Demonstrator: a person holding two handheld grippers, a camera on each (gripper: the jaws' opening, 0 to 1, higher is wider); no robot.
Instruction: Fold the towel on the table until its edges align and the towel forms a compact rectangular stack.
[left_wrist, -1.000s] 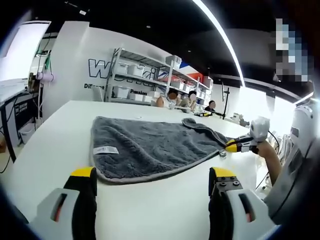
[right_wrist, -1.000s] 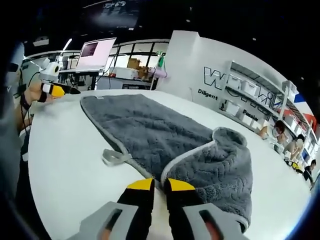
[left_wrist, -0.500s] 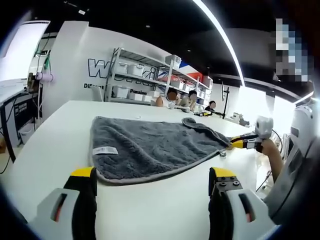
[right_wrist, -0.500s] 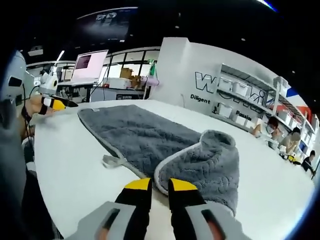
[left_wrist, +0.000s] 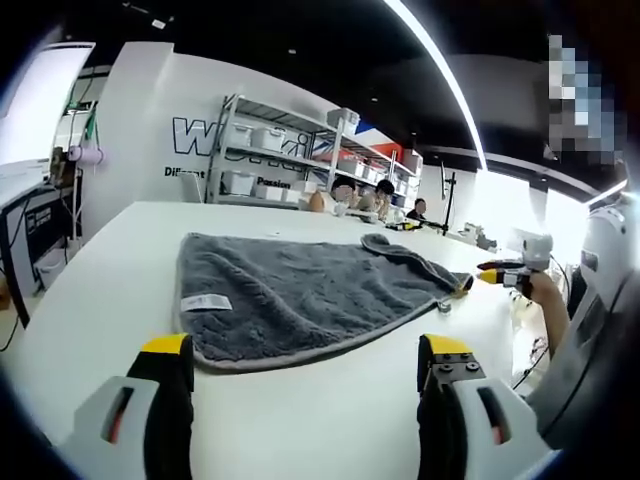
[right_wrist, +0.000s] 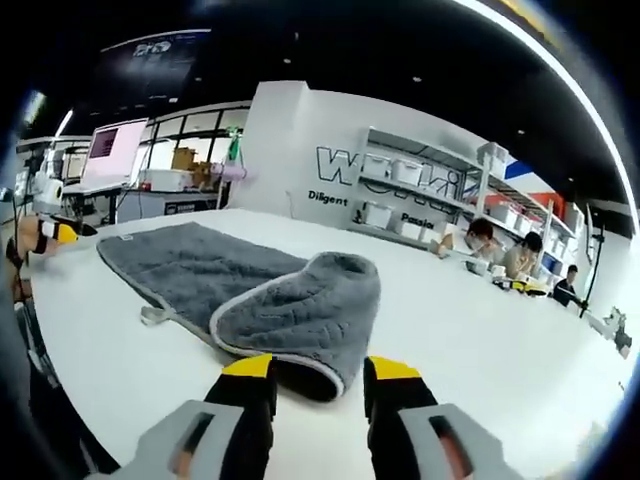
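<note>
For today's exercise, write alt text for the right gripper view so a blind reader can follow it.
A grey towel lies on a white table, its near corner folded back over itself in a rounded flap. The right gripper rises from the bottom with its yellow-tipped jaws open, just short of the flap. Shelves of bins line the far wall.

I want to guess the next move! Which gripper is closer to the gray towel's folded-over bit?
Probably the right gripper: its open jaws sit just in front of the towel's folded-over corner. The left gripper hangs open, back from the flat label end.

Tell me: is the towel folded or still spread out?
Mostly spread: the grey towel lies flat on the table, only one corner flopped back over it.
</note>
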